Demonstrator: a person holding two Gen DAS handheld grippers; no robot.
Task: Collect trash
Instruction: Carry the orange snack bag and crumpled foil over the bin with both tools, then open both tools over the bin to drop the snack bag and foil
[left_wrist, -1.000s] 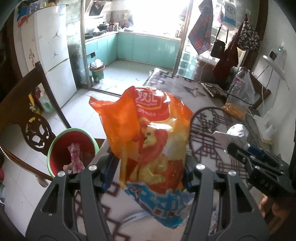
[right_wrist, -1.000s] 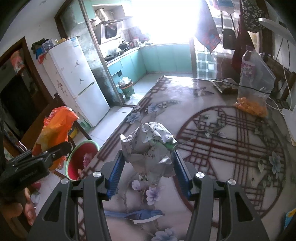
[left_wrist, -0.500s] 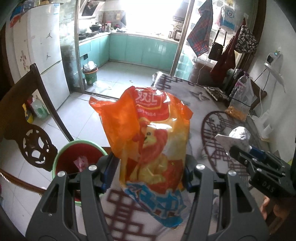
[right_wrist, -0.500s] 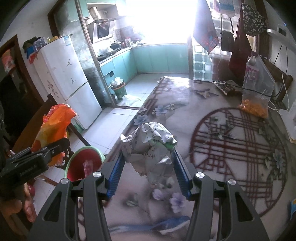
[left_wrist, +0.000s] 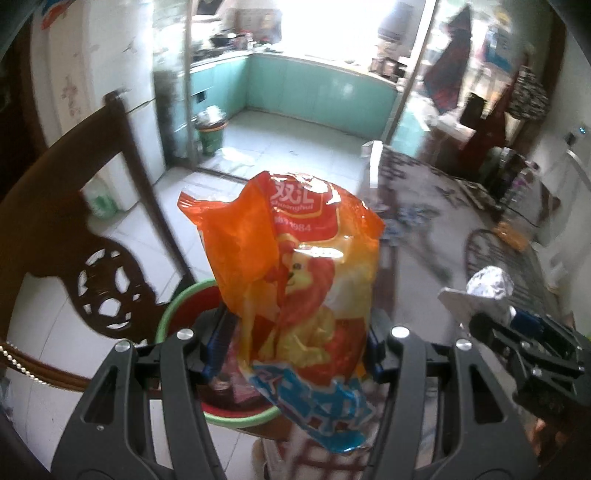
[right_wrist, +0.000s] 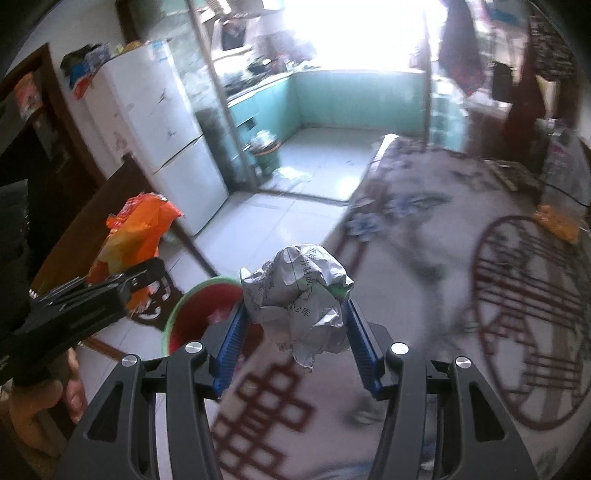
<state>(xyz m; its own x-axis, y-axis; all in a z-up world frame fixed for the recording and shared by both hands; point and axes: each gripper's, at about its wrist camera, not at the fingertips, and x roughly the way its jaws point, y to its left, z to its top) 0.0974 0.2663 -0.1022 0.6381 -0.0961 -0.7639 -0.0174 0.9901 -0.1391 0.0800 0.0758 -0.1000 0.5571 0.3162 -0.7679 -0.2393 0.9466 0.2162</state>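
The left gripper (left_wrist: 295, 345) is clamping an orange snack bag (left_wrist: 295, 280), holding it upright above a red bin (left_wrist: 177, 314) with a green rim that is sitting on the pale tiled floor (left_wrist: 288, 162). The right gripper (right_wrist: 293, 338) is pinching a crumpled paper ball (right_wrist: 299, 295) over the edge of the patterned tablecloth (right_wrist: 424, 295), just beside the bin. A carved wooden chair (left_wrist: 92, 229) is standing by the bin; a white fridge (right_wrist: 155, 133) and teal kitchen cabinets (left_wrist: 314, 88) are showing, blurred, beyond.

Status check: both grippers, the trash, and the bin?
Left gripper shut on orange snack bag. Right gripper shut on crumpled paper. Red bin below, open; nothing blocking.
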